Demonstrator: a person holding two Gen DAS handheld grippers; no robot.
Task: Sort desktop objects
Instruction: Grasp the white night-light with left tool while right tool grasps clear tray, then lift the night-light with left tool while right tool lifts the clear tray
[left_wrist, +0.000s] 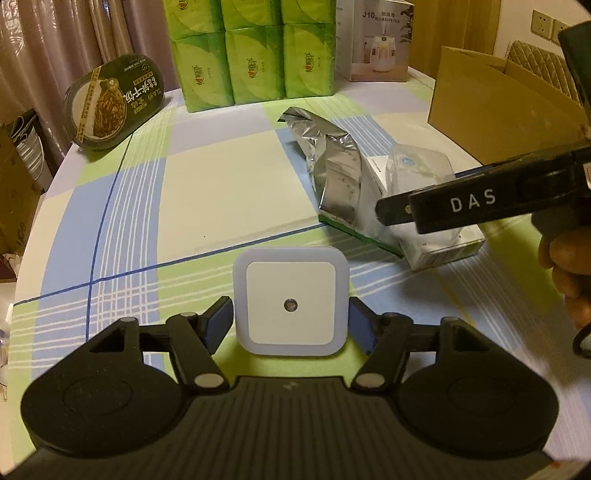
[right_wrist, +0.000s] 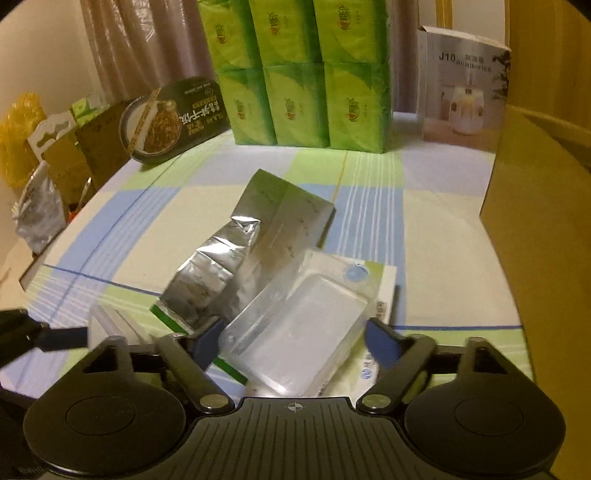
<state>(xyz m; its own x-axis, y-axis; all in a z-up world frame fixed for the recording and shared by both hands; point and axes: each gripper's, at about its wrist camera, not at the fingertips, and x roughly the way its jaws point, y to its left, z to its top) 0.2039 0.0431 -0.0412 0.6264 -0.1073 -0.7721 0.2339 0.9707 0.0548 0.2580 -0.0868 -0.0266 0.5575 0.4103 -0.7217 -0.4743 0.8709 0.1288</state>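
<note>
A white square night light (left_wrist: 291, 303) lies on the checked tablecloth between the fingers of my left gripper (left_wrist: 291, 317); the jaws touch or nearly touch its sides. My right gripper (right_wrist: 295, 338) is open around a clear plastic blister pack (right_wrist: 295, 332) that rests on a white box (right_wrist: 384, 291). A crumpled silver foil bag (right_wrist: 236, 254) lies against the pack's left side. In the left wrist view the right gripper (left_wrist: 391, 214) reaches in from the right over the blister pack (left_wrist: 417, 170) and foil bag (left_wrist: 332, 158).
A stack of green tissue packs (left_wrist: 255, 51) stands at the back, with a humidifier box (left_wrist: 380, 40) to its right and a dark oval food bowl (left_wrist: 110, 99) leaning at the left. An open cardboard box (left_wrist: 491, 107) stands at the right. The table edge curves on the left.
</note>
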